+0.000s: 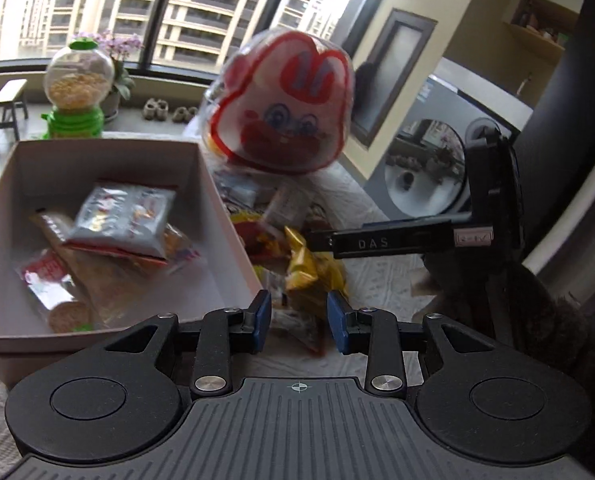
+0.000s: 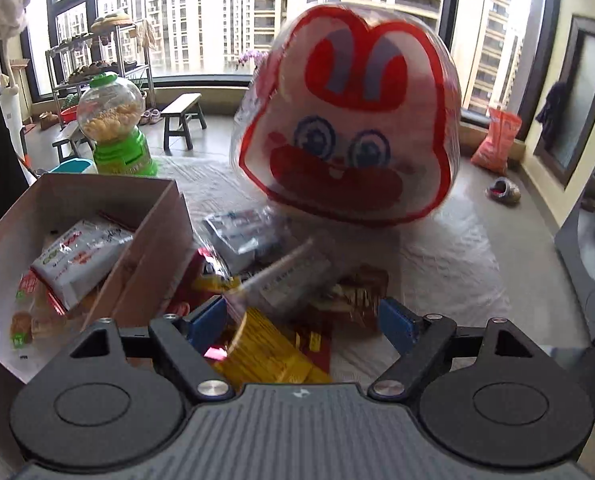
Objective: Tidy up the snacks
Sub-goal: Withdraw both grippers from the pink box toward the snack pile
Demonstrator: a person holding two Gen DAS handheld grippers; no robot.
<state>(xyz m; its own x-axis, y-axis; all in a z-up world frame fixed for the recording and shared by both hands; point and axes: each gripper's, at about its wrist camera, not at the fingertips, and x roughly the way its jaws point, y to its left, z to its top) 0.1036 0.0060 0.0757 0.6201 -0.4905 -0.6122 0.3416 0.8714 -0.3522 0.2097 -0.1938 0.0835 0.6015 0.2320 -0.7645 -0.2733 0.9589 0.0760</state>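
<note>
A cardboard box (image 1: 217,200) (image 2: 153,248) on the table holds several snack packets, topmost a white and red one (image 1: 125,220) (image 2: 77,256). Right of it lies a pile of loose snacks with a yellow packet (image 1: 309,268) (image 2: 261,352) in front. A big red and white rabbit-face bag (image 1: 285,104) (image 2: 349,120) stands behind the pile. My left gripper (image 1: 299,322) is open and empty, low over the pile beside the box's near right corner. My right gripper (image 2: 301,320) is open and empty over the pile, straddling the yellow packet. Its body shows in the left wrist view (image 1: 409,240).
A green gumball-style dispenser (image 1: 75,92) (image 2: 115,128) stands behind the box. The table has a pale quilted cover (image 2: 437,264). Beyond the table are a wooden bench (image 2: 181,116), windows, and a dark appliance (image 1: 425,168) at the right.
</note>
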